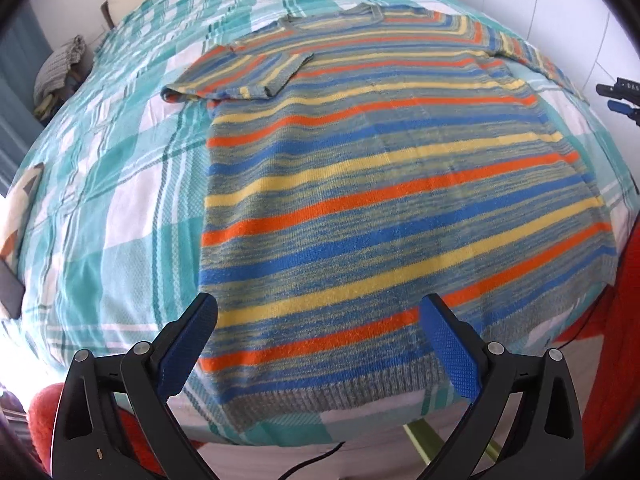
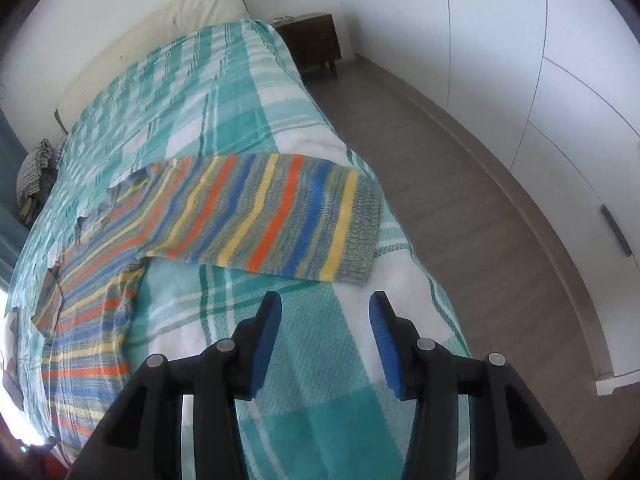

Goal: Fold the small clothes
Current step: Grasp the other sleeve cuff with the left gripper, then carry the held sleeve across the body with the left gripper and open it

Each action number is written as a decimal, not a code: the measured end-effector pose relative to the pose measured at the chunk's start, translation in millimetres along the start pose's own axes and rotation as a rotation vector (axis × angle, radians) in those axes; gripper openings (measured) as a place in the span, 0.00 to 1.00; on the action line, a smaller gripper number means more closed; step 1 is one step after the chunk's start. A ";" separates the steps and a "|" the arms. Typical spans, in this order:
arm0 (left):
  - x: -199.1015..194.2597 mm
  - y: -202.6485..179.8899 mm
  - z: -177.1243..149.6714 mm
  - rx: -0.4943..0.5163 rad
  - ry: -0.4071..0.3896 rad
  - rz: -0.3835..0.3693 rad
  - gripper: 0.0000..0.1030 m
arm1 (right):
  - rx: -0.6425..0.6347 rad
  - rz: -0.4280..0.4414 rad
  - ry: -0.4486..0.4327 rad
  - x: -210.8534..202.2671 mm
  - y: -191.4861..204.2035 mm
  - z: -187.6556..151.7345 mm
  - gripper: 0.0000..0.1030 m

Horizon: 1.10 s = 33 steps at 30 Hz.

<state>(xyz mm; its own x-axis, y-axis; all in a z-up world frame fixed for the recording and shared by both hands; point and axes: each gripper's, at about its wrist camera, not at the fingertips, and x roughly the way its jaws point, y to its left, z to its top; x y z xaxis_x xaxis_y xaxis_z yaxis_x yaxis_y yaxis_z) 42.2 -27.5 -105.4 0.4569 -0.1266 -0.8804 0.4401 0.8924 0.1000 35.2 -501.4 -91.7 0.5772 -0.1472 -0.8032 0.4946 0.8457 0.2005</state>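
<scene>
A striped knit sweater (image 1: 360, 184) in blue, orange, yellow and grey lies flat on the bed. Its left sleeve (image 1: 244, 76) is folded in over the chest. Its right sleeve (image 2: 272, 216) stretches out sideways to a grey cuff (image 2: 362, 236) near the bed's right edge. My left gripper (image 1: 320, 316) is open and empty, hovering over the grey bottom hem (image 1: 332, 396). My right gripper (image 2: 325, 312) is open and empty, just short of the right sleeve. The right gripper also shows at the far right of the left wrist view (image 1: 618, 98).
The bed carries a teal and white checked cover (image 2: 224, 92). A dark nightstand (image 2: 314, 40) stands at the head of the bed. Wooden floor (image 2: 460, 208) and white wardrobe doors (image 2: 560, 80) run along the right. Clothes (image 1: 60, 68) are piled at the far left.
</scene>
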 end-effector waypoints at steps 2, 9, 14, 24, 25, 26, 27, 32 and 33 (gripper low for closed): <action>-34.2 6.8 19.9 0.053 -0.112 -0.034 0.98 | -0.061 0.055 -0.047 -28.1 23.1 -20.9 0.58; -40.1 48.3 150.3 0.178 -0.308 -0.076 0.99 | -0.223 0.210 -0.077 -37.5 107.0 -89.7 0.62; 72.0 56.7 188.2 0.173 -0.083 -0.114 0.90 | -0.297 0.246 -0.027 -24.7 136.0 -108.1 0.61; 113.5 99.2 184.7 -0.047 0.018 -0.209 0.04 | -0.270 0.201 -0.002 -19.4 118.8 -114.9 0.61; 99.6 118.0 186.3 -0.111 -0.022 -0.205 0.04 | -0.272 0.200 0.000 -18.4 119.4 -114.6 0.61; 85.9 141.7 186.8 -0.189 -0.058 -0.201 0.04 | -0.277 0.199 0.001 -17.7 120.3 -114.6 0.61; 73.5 170.4 185.5 -0.283 -0.094 -0.184 0.04 | -0.283 0.198 0.001 -18.0 121.5 -115.1 0.61; 62.8 307.2 145.1 -0.727 -0.099 0.073 0.03 | -0.312 0.204 0.008 -15.9 126.4 -118.4 0.61; 71.9 320.8 132.7 -0.762 -0.061 0.119 0.03 | -0.313 0.206 0.014 -14.3 127.6 -118.4 0.61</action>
<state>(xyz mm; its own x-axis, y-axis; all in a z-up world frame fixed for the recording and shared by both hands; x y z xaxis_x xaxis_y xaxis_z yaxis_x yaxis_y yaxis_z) 318.7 192.1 -75.2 0.5196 -0.0150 -0.8543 -0.2581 0.9504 -0.1737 13.1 -330.6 -121.0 0.6338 0.0480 -0.7720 0.1448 0.9731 0.1793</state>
